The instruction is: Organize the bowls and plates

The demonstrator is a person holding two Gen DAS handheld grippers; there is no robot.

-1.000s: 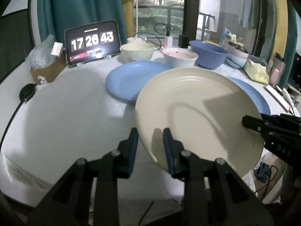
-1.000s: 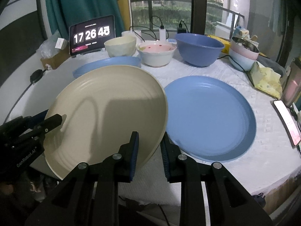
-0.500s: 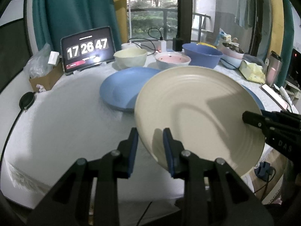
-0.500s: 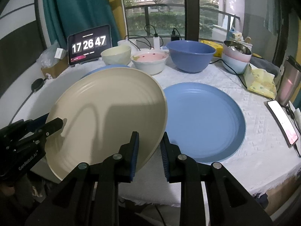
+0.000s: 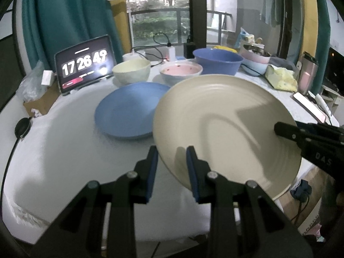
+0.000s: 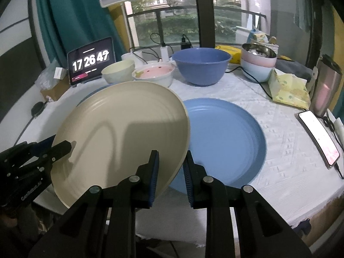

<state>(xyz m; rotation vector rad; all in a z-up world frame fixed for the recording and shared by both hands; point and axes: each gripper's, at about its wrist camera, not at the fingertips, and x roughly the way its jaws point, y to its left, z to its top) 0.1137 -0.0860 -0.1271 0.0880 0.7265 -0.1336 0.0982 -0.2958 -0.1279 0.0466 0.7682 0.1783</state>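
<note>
The round cream ribbed plate (image 5: 223, 124) has risen higher off the white-clothed table (image 6: 279, 129) — left gripper (image 5: 171, 161) and right gripper (image 6: 171, 163) each clamp its rim, above two blue plates (image 6: 225, 137); teal curtains (image 5: 71, 17) behind.

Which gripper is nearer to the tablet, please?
Left. The left gripper grips the cream plate's edge on the tablet's side of the table; the right gripper grips the opposite edge, farther away.

tablet (image 5: 85, 64) showing 17 26 49, "DAS" on right tool (image 5: 322, 161)
</note>
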